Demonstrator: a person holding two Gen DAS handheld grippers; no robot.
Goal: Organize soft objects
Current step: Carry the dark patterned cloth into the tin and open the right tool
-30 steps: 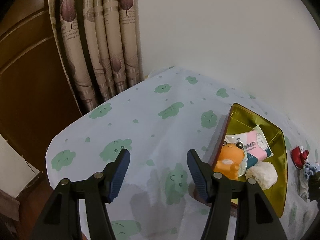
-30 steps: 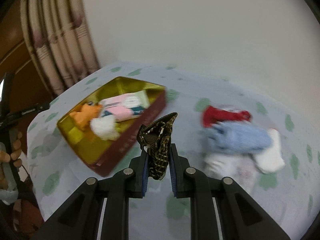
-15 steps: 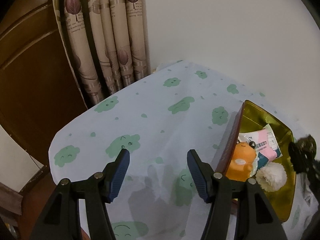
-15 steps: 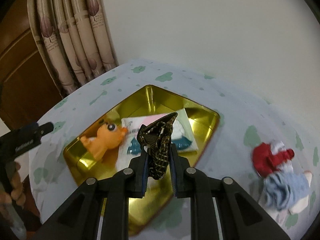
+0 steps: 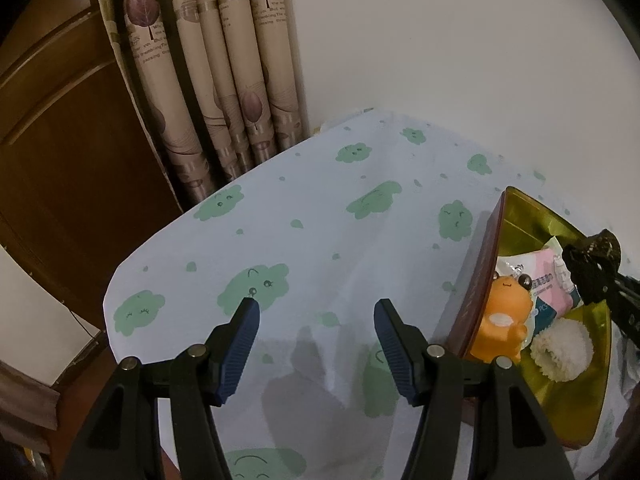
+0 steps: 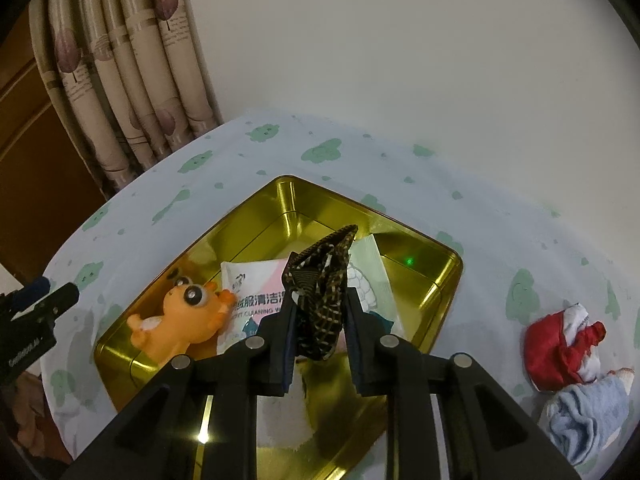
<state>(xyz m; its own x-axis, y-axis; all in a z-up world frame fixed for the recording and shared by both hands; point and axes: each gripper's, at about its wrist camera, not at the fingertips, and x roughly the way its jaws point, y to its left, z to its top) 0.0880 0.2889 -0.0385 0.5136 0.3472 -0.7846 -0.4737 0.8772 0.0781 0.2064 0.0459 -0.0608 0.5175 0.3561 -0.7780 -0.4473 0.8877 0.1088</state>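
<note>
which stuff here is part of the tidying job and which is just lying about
Job: gold tin; dark patterned cloth in right gripper; orange squishy toy; wipes packet; white fluffy ball; red sock; blue sock.
Lying about: curtain; cloud-print tablecloth.

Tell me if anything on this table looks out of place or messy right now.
Yes: a red cloth and a blue cloth lie crumpled on the tablecloth, outside the gold tin that holds the other soft things. The right tool grips a dark patterned cloth above the tin. Nothing looks spilled or damaged.
</note>
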